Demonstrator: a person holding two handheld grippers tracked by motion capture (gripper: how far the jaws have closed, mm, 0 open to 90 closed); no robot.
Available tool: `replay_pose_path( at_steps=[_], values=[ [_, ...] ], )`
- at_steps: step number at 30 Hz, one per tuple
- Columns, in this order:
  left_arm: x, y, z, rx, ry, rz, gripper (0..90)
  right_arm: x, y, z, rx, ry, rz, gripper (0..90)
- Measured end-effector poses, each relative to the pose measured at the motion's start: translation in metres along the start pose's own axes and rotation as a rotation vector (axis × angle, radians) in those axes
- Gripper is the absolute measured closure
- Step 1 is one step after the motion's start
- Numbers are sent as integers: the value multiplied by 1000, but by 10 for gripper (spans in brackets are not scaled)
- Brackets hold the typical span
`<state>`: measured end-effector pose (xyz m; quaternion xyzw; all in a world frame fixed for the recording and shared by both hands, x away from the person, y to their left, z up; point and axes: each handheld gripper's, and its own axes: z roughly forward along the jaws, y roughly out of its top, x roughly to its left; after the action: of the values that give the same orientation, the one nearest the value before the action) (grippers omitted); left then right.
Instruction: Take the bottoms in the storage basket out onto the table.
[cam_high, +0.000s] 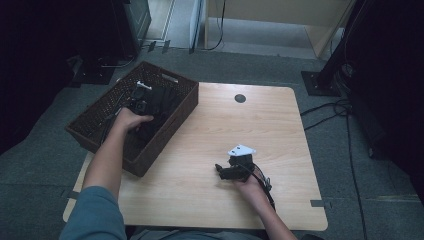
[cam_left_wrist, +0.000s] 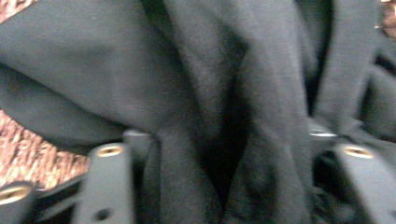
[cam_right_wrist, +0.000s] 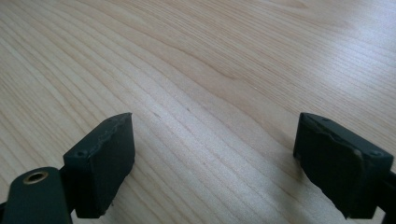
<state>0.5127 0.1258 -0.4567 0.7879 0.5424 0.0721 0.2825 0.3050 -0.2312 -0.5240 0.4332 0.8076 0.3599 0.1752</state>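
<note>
A dark brown woven basket (cam_high: 95, 117) sits on the table's far left corner with a black cloth (cam_high: 164, 102) bunched inside it. My left gripper (cam_high: 141, 103) is down in the basket on the cloth. In the left gripper view its jaws stand wide apart, and loose folds of the black cloth (cam_left_wrist: 210, 70) fill the space between them and hide the left gripper's (cam_left_wrist: 229, 140) pads. The basket's weave (cam_left_wrist: 28, 156) shows at the lower left. My right gripper (cam_high: 220, 171) rests low over the bare wooden table (cam_high: 225, 130), open (cam_right_wrist: 215, 154), nothing between its black pads (cam_right_wrist: 109, 158).
A small dark round hole (cam_high: 240, 98) marks the table's far edge. The basket overhangs the table's left side. Cables (cam_high: 330, 107) run over the grey carpet at the right, near a dark stand (cam_high: 320, 82). Bare wood (cam_right_wrist: 187, 56) lies ahead of the right gripper.
</note>
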Motion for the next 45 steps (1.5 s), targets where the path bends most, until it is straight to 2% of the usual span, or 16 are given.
replay_pose_path(
  at_steps=[4, 5, 7, 10, 13, 17, 21, 25, 26, 28, 29, 30, 32, 37, 40, 45],
  values=[
    [11, -2, 9, 27, 10, -47, 223, 0, 0, 0, 0, 0, 0, 125],
    [16, -4, 14, 35, 1, -89, 161, 0, 0, 0, 0, 0, 1, 125],
    [18, -6, 18, 30, -14, -95, 166, 0, 0, 0, 0, 0, 1, 125],
    [13, -8, 20, 11, -14, -63, 338, 0, 0, 0, -1, 2, -3, 124],
    [11, -7, 15, 30, -30, -33, 543, -1, 1, 1, -1, 5, -9, 125],
    [10, -6, 10, 46, -40, -43, 623, -1, 1, 1, -1, 5, -9, 124],
    [12, 0, -9, 64, -57, -72, 650, -1, 1, 1, -1, 6, -9, 125],
    [13, 4, -31, 22, -67, -90, 651, -1, 1, 1, -1, 5, -9, 125],
    [13, 7, -45, 9, -68, -97, 652, -1, 1, 1, -1, 5, -9, 126],
    [13, 9, -51, 3, -69, -97, 652, -1, 1, 1, -2, 5, -9, 126],
    [9, 12, -68, -26, -68, -92, 652, -1, 1, 1, -1, 5, -9, 125],
    [9, 12, -68, -26, -68, -92, 652, -1, 1, 1, -1, 5, -9, 125],
    [1, 15, -94, -67, -70, -70, 652, -1, 1, 1, -1, 5, -10, 125],
    [-10, 18, -128, -102, -64, -61, 650, -1, 1, 1, 1, 6, -9, 126],
    [-19, 20, -157, -148, -87, -73, 650, -3, 3, 2, 4, 7, -9, 130],
    [-39, 21, -185, -177, -117, -59, 648, -3, 5, 4, 0, -4, 7, 138]
  ],
)
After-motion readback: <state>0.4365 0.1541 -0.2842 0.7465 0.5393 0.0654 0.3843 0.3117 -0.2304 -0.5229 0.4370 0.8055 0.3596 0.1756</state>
